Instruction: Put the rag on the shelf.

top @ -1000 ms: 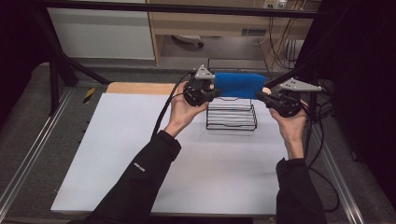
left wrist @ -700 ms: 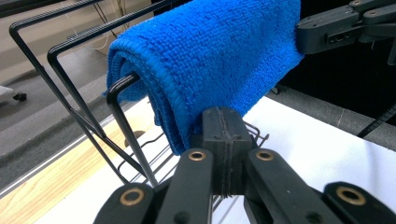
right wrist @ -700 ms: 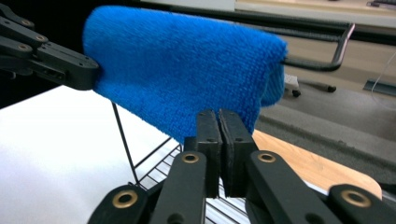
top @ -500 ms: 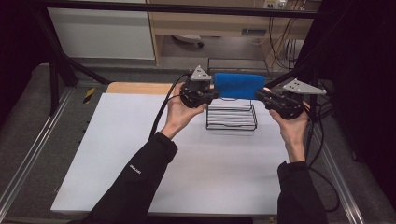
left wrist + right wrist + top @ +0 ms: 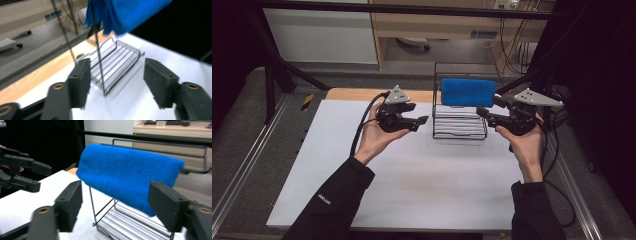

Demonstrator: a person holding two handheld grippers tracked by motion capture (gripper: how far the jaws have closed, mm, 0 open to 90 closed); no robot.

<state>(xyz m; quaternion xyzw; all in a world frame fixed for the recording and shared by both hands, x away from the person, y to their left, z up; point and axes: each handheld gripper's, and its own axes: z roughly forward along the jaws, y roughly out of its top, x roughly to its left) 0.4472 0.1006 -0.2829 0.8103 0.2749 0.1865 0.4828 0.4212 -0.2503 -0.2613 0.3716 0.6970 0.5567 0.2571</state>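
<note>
Blue towel [image 5: 468,92] draped over top bar of black wire rack [image 5: 459,126]; rack stands on white table [image 5: 412,175], toward 12 o'clock edge. Left gripper [image 5: 421,122] at 9 o'clock of rack, near but apart, jaws spread, grasping nothing. Right gripper [image 5: 482,113] at 3 o'clock of rack, just beside it, jaws spread wide, empty. Right gripper view: towel [image 5: 130,176] hangs ahead between jaws, no contact; left gripper [image 5: 41,176] at 9 o'clock. Left gripper view: rack [image 5: 112,65] ahead, towel [image 5: 125,12] at 12 o'clock, blurred.

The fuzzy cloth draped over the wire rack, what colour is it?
Bright blue cloth, clearest in the right gripper view.
</note>
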